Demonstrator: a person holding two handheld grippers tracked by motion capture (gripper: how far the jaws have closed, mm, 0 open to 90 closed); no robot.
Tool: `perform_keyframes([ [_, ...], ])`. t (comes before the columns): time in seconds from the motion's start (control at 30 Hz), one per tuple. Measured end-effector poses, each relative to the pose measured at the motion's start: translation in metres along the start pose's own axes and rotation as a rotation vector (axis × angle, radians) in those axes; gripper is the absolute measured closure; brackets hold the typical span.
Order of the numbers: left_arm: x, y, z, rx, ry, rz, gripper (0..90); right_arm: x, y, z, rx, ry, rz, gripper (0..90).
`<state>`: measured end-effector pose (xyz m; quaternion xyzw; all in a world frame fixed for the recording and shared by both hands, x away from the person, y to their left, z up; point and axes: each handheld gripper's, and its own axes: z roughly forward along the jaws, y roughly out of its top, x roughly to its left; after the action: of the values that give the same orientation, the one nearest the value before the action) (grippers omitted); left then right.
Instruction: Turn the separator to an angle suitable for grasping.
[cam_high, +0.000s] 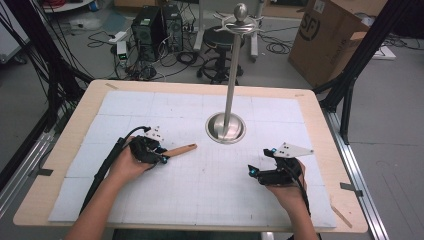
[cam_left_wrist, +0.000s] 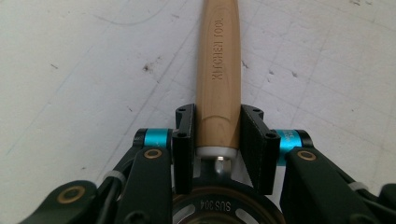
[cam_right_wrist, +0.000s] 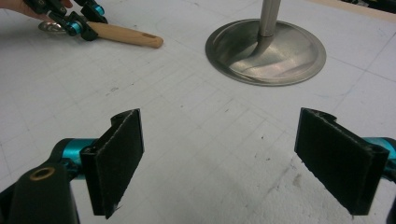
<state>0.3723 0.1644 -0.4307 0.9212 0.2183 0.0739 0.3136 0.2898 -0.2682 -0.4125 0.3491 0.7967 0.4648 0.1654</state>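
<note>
Left gripper (cam_high: 159, 156) is clamping the tool (cam_high: 181, 149) handle near the stand (cam_high: 226, 128); hanging likely remains. Right gripper (cam_high: 260, 172) is waiting wide open, empty.

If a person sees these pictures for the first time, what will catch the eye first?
Probably the tall polished steel stand, rising from its round base at the table's middle. Next, the light wooden utensil handle stamped KITCHEN TOOL, clamped in the left gripper, while the right gripper stands wide open.
</note>
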Motion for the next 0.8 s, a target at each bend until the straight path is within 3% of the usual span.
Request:
perform_keyframes([
  [0.4, -0.0028, 0.001, -0.003, 0.002, 0.004, 0.001, 70.2, -0.0029, -0.001, -0.0009, -0.004, 0.0, 0.006, 14.4],
  [0.63, 0.0022, -0.0011, -0.0033, 0.009, -0.037, -0.071, 70.1, -0.0014, -0.0009, 0.0002, 0.004, 0.001, 0.001, 14.4],
  [0.67, 0.0018, -0.0009, -0.0032, 0.004, -0.041, -0.102, 69.9, -0.0015, -0.0009, 0.0002, 0.004, 0.001, -0.004, 14.4],
  [0.73, 0.0018, -0.0008, -0.0042, 0.019, -0.048, -0.125, 69.6, -0.0015, -0.0009, 0.0002, 0.004, 0.003, -0.005, 14.4],
  [0.8, 0.0025, -0.0006, -0.0045, 0.024, -0.051, -0.131, 69.1, -0.0015, -0.0009, 0.0002, 0.003, 0.004, -0.004, 14.4],
])
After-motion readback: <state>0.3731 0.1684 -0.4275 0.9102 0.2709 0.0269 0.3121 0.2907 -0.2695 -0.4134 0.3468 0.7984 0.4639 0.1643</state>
